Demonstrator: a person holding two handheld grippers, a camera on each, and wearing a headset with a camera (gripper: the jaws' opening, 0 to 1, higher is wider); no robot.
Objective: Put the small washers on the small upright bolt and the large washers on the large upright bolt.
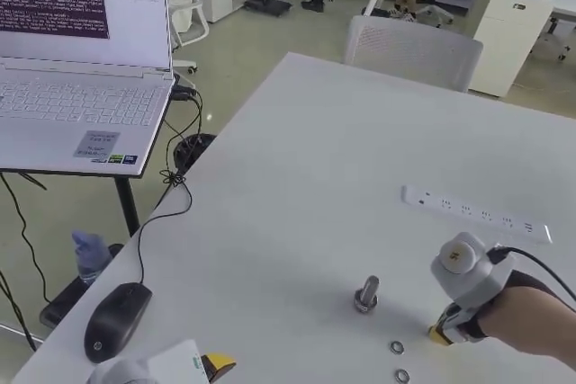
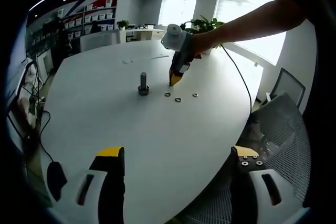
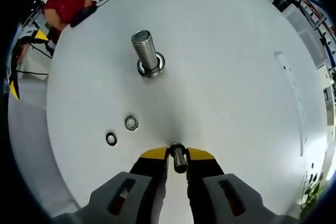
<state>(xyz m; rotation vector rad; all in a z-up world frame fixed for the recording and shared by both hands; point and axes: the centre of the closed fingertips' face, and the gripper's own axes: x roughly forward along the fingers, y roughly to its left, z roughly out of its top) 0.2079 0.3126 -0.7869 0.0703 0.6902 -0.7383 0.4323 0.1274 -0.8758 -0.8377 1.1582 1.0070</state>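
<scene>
1. The right hand-held gripper (image 3: 178,155), at bottom centre of its own view, has its yellow-tipped jaws clamped on a small bolt (image 3: 180,161) low over the white surface (image 3: 236,51). Whether the bolt touches the surface cannot be told.
2. The large bolt (image 3: 147,53) stands upright in the upper middle of that view, well apart from the jaws.
3. A washer (image 3: 132,123) and a second washer (image 3: 111,139) lie flat, close together, left of centre between the large bolt and the jaws.
4. The left hand-held gripper (image 2: 177,153) shows at the bottom of its own view, jaws spread wide with nothing between them. The large bolt and three washers (image 2: 178,99) lie far off, above centre.
5. In the head view, a mouse (image 1: 117,317) sits at lower left and a power strip (image 1: 477,213) at right.
</scene>
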